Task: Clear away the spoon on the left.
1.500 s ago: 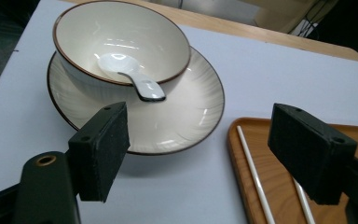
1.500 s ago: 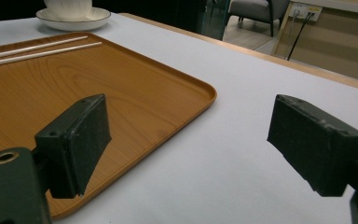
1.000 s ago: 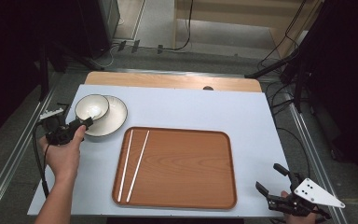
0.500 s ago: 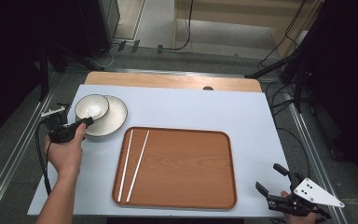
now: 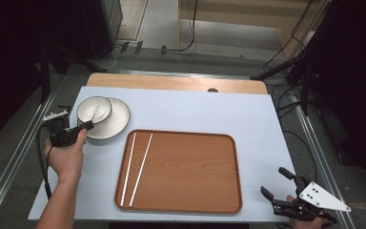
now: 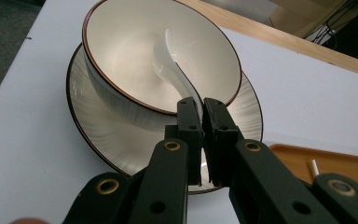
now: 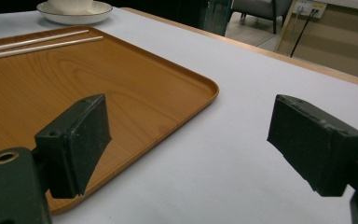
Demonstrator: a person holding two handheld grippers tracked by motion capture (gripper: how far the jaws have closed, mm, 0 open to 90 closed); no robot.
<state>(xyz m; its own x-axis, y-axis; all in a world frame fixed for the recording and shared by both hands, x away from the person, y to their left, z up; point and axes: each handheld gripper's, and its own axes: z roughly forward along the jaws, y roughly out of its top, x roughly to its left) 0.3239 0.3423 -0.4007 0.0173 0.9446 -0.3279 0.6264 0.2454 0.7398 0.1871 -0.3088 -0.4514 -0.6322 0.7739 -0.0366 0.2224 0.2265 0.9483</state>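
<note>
from the high view, our left gripper (image 5: 86, 127) sat at the near rim of the bowl (image 5: 94, 109), which stood on a plate (image 5: 116, 121) left of the tray (image 5: 190, 171); our right gripper (image 5: 280, 185) waited by the table's near right corner.

in the left gripper view, the jaws had just been closing and were clenched on the spoon (image 6: 175, 70) handle, its scoop lying in the bowl. that thin pinch could let the glossy handle swivel or tip the bowl when lifted.

in the right gripper view, the jaws stood released, nothing between them, beside the chopsticks (image 7: 37, 44) on the tray.
</note>
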